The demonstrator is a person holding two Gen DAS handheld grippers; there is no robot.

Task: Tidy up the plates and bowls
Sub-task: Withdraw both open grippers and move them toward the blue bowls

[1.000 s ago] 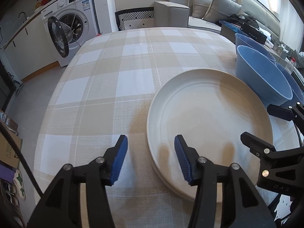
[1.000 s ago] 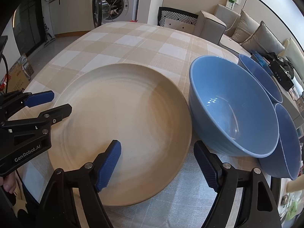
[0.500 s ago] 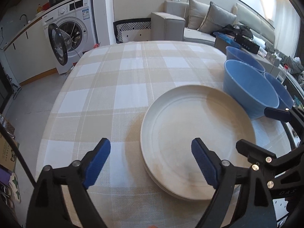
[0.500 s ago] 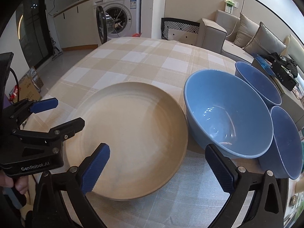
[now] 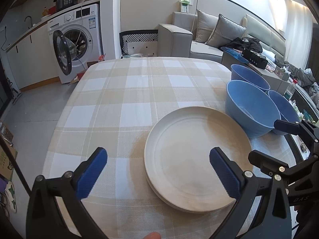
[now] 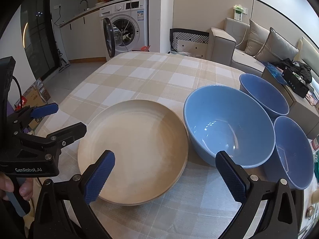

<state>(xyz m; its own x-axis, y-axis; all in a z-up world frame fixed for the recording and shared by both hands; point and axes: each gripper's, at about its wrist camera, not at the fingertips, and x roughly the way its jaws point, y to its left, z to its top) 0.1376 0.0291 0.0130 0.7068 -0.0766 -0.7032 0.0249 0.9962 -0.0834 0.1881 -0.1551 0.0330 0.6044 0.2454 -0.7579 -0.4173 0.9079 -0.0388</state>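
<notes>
Behind my bench point(image 5: 127, 99), with its beige-and-white checked cloth, I see a grey sofa point(image 5: 199, 39) and a washing machine point(image 5: 77, 39) with its door hanging open; on the cloth a stack of cream plates point(image 5: 191, 155) sits at the near right, and just beside its right edge stands the biggest of three blue bowls point(image 6: 229, 125), with two smaller blue bowls point(image 6: 263, 95) close behind and to its right; my left hand-held gripper point(image 5: 157, 174) hangs above the near left rim of the plates, its jaws opening with nothing pressed between the pads; my right hand-held gripper point(image 6: 165, 176) hovers over the gap between plates and big bowl, jaws spread wide and empty.
</notes>
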